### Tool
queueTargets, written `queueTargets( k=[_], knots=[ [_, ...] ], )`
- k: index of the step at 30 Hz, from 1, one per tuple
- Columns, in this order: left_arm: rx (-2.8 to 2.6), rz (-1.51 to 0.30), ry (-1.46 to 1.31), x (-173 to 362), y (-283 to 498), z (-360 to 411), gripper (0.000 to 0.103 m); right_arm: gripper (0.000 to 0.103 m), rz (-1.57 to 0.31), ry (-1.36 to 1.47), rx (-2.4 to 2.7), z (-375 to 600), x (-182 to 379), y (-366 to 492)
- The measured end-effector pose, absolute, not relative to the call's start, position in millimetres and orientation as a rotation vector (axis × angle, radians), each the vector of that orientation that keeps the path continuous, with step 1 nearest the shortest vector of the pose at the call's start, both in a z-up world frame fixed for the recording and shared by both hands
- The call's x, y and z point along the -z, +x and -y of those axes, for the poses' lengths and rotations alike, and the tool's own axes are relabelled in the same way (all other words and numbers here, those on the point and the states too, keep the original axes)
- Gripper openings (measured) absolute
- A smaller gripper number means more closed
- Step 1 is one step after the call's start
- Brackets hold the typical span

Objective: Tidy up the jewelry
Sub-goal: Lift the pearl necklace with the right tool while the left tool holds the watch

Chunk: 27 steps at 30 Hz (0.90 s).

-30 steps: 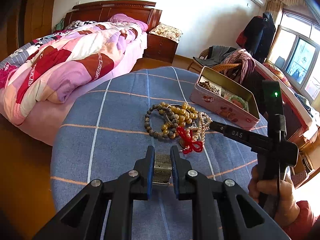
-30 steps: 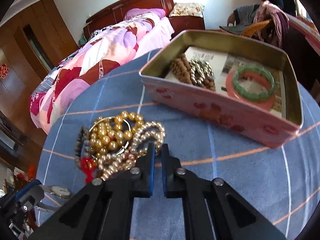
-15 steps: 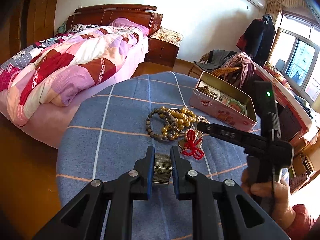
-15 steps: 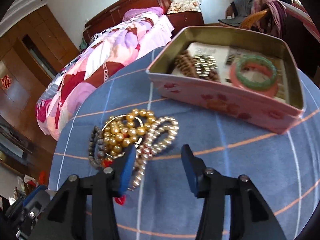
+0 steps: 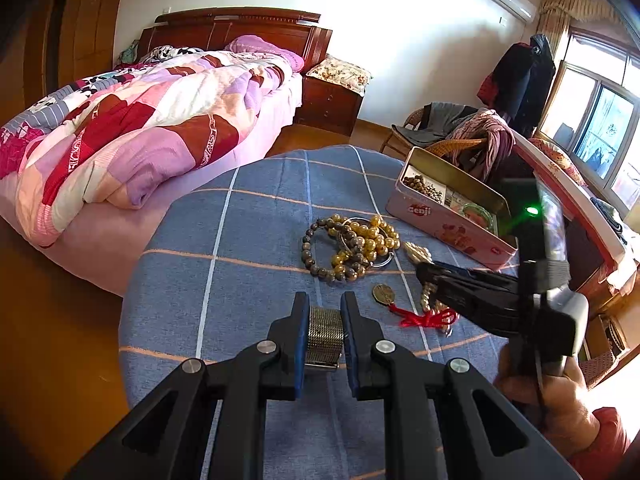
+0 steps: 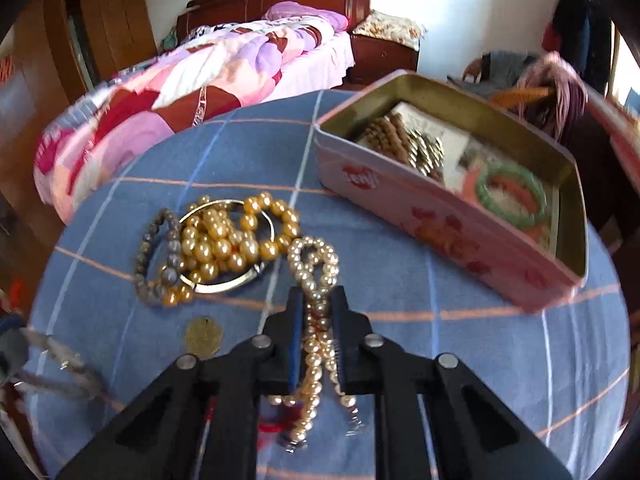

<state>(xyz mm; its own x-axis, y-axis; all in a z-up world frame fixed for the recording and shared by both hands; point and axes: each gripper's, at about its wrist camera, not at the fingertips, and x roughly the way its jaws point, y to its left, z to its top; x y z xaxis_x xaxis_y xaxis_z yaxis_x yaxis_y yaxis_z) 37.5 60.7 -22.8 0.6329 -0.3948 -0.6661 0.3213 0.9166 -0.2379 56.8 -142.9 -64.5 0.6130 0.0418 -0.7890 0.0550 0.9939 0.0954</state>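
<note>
Pearl strand (image 6: 316, 280) clamped in right claw (image 6: 317, 320), doubled loop poking out ahead of tips, tail hanging beneath; grip near middle likely so both ends lift together. Pink tin (image 6: 448, 216) just beyond strand, open, already holding bangle and beads: probable destination. Bead pile (image 6: 216, 244) beside strand, away from tin, on worktop (image 6: 480, 352). Left claw (image 5: 325, 332) clamped on metal mesh band (image 5: 325, 334), near side of pile.

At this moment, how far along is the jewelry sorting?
Done: brown beads and a green bangle lie in the tin. In hand: right tool grips a pearl strand; left tool holds a mesh band. Left: the bead pile and coin on the cloth.
</note>
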Motion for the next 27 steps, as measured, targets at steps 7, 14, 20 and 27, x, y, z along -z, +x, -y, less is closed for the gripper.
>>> queueTargets(
  k=[7, 14, 20, 27],
  knots=[
    [0.425, -0.766, -0.103, 16, 34, -57, 0.015, 0.016, -0.820, 0.276, -0.012, 176, 45, 18],
    [0.493, -0.712, -0.103, 0, 22, -43, 0.015, 0.016, -0.690, 0.265, 0.008, 183, 0, -12],
    [0.551, -0.642, -0.100, -19, 13, -37, 0.015, 0.016, -0.607, 0.292, 0.003, 193, -24, -28],
    [0.566, -0.660, -0.076, -17, 15, -20, 0.015, 0.016, -0.618, 0.294, 0.044, 206, -16, -29]
  ],
)
